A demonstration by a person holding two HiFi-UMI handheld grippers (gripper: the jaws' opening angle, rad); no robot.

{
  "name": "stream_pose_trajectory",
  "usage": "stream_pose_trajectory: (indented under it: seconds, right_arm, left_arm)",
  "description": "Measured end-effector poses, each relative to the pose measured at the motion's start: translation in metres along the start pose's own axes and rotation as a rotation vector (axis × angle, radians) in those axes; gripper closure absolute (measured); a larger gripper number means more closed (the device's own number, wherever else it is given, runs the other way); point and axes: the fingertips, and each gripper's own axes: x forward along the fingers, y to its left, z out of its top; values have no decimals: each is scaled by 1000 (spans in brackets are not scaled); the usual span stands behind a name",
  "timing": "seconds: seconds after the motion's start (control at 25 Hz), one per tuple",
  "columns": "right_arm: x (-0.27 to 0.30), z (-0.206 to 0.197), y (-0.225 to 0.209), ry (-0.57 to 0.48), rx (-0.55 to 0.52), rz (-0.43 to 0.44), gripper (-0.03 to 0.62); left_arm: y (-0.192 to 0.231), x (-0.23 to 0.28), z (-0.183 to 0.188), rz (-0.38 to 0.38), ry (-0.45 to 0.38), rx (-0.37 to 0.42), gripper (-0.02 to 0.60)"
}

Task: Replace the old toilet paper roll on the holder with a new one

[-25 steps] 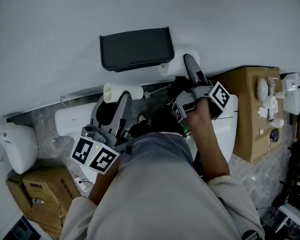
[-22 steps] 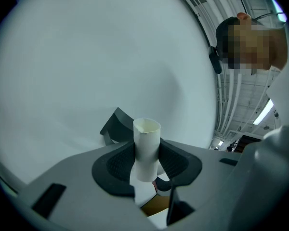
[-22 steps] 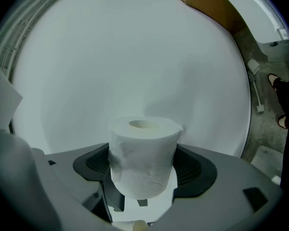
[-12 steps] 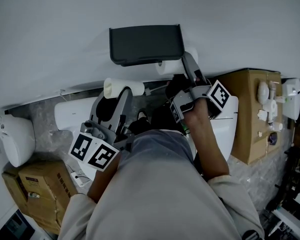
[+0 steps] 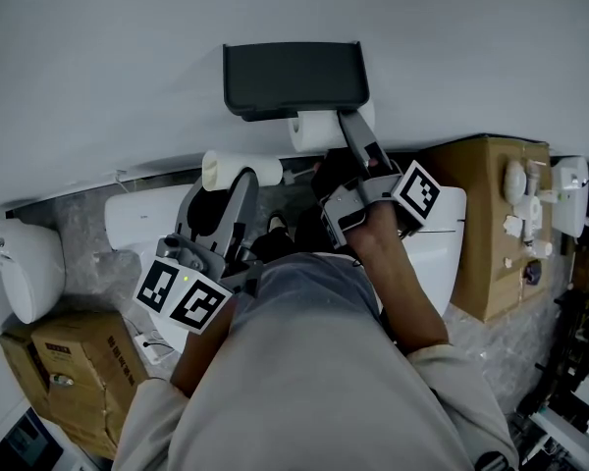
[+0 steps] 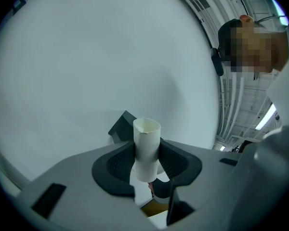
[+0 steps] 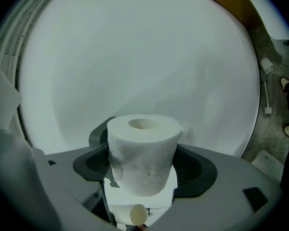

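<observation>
Right tongs point(image 5: 346, 130) swung toward holder point(image 5: 293, 77), level, clamped on new roll point(image 7: 142, 153), left tongs point(image 5: 238, 180) gripping core point(image 6: 147, 146)

The toilet paper roll point(image 7: 142, 153) between the dark grey pads point(image 7: 197, 170) is white; the cardboard tube point(image 6: 146, 148) cream; the holder point(image 5: 294, 77) black.

a grey speckled stone floor point(image 5: 79, 235) runs along the foot of the far wall. a white ceramic toilet point(image 5: 142, 226) stands on it against the wall. a tall brown cardboard box point(image 5: 476, 219) stands at the right, a smaller brown cardboard box point(image 5: 69, 371) at the near left, and a white rounded plastic container point(image 5: 25, 278) just beyond it.
</observation>
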Motion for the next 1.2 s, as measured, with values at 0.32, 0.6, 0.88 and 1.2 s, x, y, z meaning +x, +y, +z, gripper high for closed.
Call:
stream_pose_trajectory:
  seconds: [0.32, 0.6, 0.88, 1.2]
  right_arm:
    - [5, -8, -2, 108, -46, 4, 191]
    - [9, -15, -3, 161, -50, 7, 191]
    - [9, -15, -5, 160, -40, 22, 191]
    - [0, -21, 2, 157, -101, 7, 189]
  left_arm:
    - [-3, 7, -4, 18, -21, -7, 436]
    - [-9, 7, -8, 39, -34, -19, 437]
    - [-12, 4, -11, 48, -45, -26, 437]
    - [-1, 3, -6, 36, -47, -39, 437]
